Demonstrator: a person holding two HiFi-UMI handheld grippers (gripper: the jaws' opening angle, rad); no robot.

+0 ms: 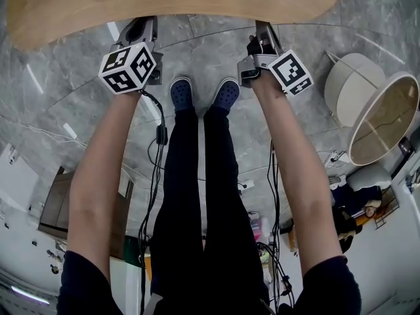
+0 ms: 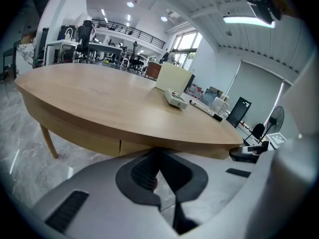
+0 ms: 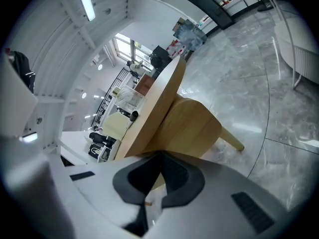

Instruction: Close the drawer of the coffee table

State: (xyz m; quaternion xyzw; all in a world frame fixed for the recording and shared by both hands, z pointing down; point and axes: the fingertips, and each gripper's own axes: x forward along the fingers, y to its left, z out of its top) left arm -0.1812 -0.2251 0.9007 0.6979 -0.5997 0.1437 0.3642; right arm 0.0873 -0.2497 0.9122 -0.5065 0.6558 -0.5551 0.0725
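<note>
The wooden oval coffee table [image 1: 170, 5] fills the top of the head view. In the left gripper view its apron [image 2: 89, 136] shows a vertical seam, and the drawer front [image 2: 137, 147] beside it looks flush with the apron. My left gripper [image 1: 140, 23] hovers just short of the table's near edge, its jaws [image 2: 159, 156] meeting at the tips with nothing between them. My right gripper [image 1: 262, 28] is held at the same edge further right, rolled sideways, so the coffee table [image 3: 164, 108] looks tilted in its view; its jaws [image 3: 160, 158] are also together and empty.
On the tabletop lie a small white device [image 2: 175, 98], a cream box [image 2: 172, 78] and a long marker-like item [image 2: 207, 108]. A round white side table [image 1: 384, 117] and a ribbed white stool [image 1: 351, 77] stand to the right. Cables [image 1: 154, 169] trail over the grey marble floor beside the person's legs.
</note>
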